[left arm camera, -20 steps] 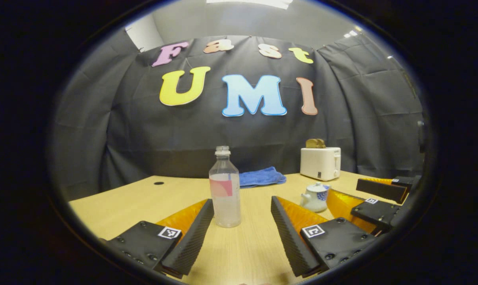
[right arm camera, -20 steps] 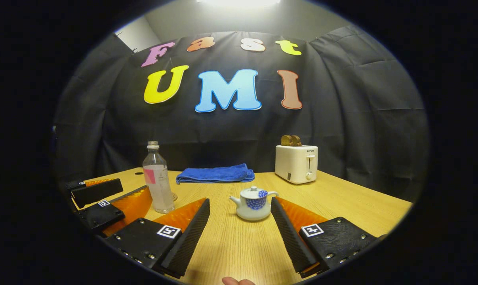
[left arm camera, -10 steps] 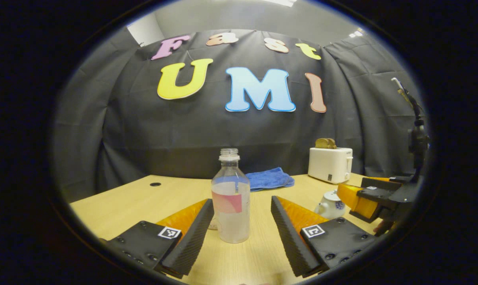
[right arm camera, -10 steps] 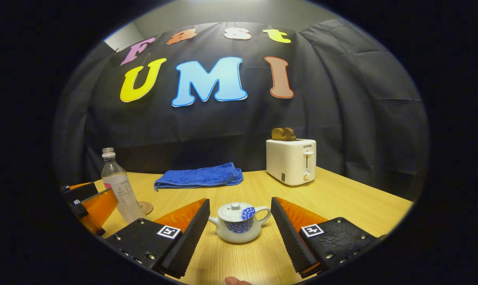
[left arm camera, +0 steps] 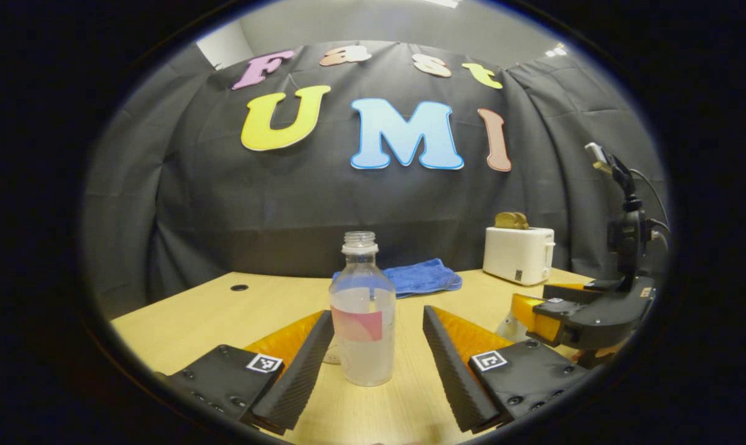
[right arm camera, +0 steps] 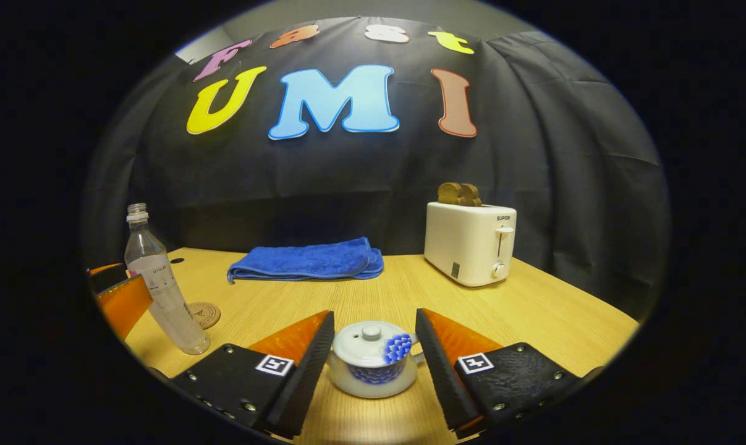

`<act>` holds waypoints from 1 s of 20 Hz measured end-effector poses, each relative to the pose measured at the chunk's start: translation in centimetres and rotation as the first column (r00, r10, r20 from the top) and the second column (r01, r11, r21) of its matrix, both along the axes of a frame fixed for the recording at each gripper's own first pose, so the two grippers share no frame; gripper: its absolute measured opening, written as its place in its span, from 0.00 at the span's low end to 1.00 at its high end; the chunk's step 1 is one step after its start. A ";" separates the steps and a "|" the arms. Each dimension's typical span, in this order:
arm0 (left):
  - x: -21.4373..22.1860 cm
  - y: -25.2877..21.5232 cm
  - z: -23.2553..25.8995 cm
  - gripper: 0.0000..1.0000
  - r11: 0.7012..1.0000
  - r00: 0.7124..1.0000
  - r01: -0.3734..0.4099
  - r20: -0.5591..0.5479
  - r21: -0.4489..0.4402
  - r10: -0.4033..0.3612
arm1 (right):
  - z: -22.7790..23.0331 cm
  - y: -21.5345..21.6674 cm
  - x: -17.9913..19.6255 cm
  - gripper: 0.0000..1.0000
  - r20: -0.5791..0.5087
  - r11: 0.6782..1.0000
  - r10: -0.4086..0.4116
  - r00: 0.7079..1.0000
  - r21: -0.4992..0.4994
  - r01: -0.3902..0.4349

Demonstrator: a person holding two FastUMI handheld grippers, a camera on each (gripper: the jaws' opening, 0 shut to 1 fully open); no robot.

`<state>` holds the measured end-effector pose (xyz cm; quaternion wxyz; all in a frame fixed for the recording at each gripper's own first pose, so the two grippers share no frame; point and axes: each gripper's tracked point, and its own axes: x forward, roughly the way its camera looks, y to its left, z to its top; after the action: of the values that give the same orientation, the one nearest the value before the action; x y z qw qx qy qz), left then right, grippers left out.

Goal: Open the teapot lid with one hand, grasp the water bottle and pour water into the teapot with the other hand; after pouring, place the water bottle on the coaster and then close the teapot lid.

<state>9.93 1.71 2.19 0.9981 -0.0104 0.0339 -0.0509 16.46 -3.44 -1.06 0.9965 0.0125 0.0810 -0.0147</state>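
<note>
Teapot (right arm camera: 373,361) first: in the right gripper view it sits on the table (right arm camera: 533,309) right between the fingers of our right gripper (right arm camera: 373,371), lid (right arm camera: 365,337) on, knob up. The fingers are spread, one on each side of the pot and very close to it, but we can't tell if either one actually touches, so not clamped on anything. In the left gripper view we see the same gripper from the side (left arm camera: 586,312), low over the table at the right, with just a sliver of the pot (left arm camera: 510,326) peeking out behind it.

Bottle (left arm camera: 363,318) stands upright, no cap, partly filled, between the fingers of our left gripper (left arm camera: 376,364). Those fingers are wide apart too, with a gap on both sides of the bottle, so no grip there. From the right gripper view the bottle (right arm camera: 159,287) is over at the left edge, with a finger of the left gripper (right arm camera: 122,300) just beside it, and the coaster (right arm camera: 204,314) lies flat on the table just behind and to the right of the bottle's base.

Further back there's a folded blue towel (right arm camera: 308,261) near the wall, and a white toaster (right arm camera: 470,242) with toast (right arm camera: 459,193) sticking out of it, well apart from the pot.
</note>
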 end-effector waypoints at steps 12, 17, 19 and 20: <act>-0.7 0.5 1.3 1.00 1.000 1.000 -0.006 0.022 0.000 0.006 | 1.1 -0.4 0.5 0.41 0.018 0.997 -0.009 1.000 -0.076 0.010; -0.8 0.3 1.4 1.00 1.000 1.000 -0.001 0.024 0.013 0.001 | 0.5 -0.3 1.1 0.39 0.003 0.999 0.000 1.000 -0.036 0.000; -0.7 0.5 1.2 1.00 1.000 1.000 -0.005 0.025 0.013 0.005 | 0.7 0.2 0.6 0.12 0.007 0.999 0.010 1.000 -0.049 -0.010; -0.6 0.5 1.2 1.00 1.000 1.000 -0.005 0.025 0.010 0.004 | 0.8 0.3 0.6 0.12 0.013 0.998 0.020 1.000 -0.065 -0.019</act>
<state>9.29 2.25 3.42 0.9986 -0.0050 0.0218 -0.0486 17.02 -3.17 -0.21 0.9970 -0.0207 0.0738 -0.0075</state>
